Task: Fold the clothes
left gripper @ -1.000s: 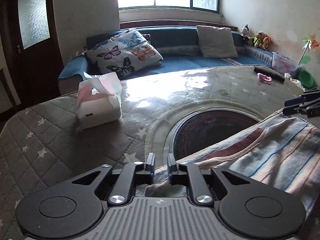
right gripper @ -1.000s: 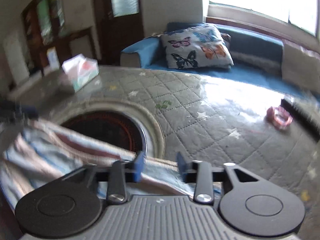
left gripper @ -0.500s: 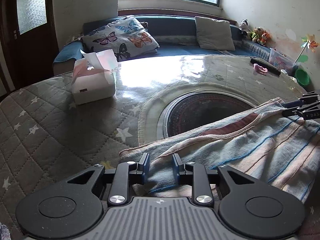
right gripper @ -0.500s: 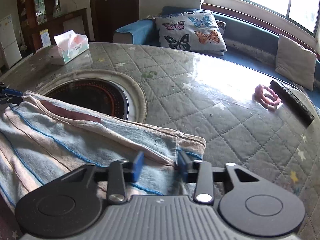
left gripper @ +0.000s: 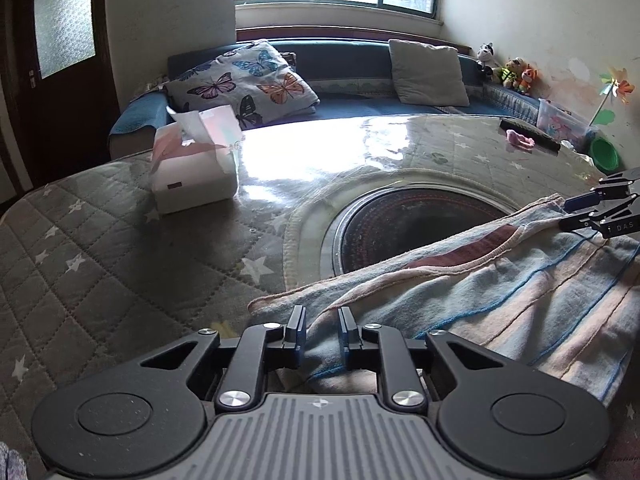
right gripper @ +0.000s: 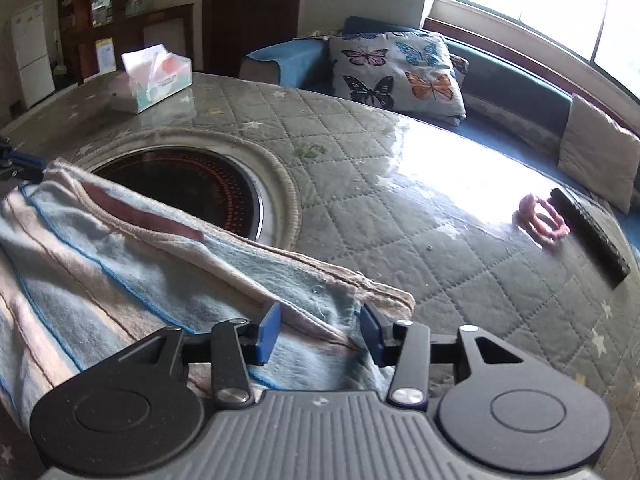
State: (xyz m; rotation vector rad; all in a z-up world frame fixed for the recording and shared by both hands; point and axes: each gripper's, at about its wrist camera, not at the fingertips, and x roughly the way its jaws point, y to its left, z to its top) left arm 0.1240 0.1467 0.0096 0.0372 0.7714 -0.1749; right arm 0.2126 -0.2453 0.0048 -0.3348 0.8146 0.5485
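— While the striped cloth (left gripper: pixel 500 292) is spread on the quilted table (left gripper: pixel 100 240), how is the left gripper (left gripper: pixel 322 330) seen?
— At six o'clock, closing, cloth between.
— And the right gripper (right gripper: pixel 320 326)?
— At six o'clock, opening, cloth corner between.

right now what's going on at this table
A person is folding a striped towel on a quilted table, one hand-held gripper at each end. The left hand-held gripper is closing and the right hand-held gripper is opening; cloth lies between both pairs of jaws. A tissue box stands farther back.
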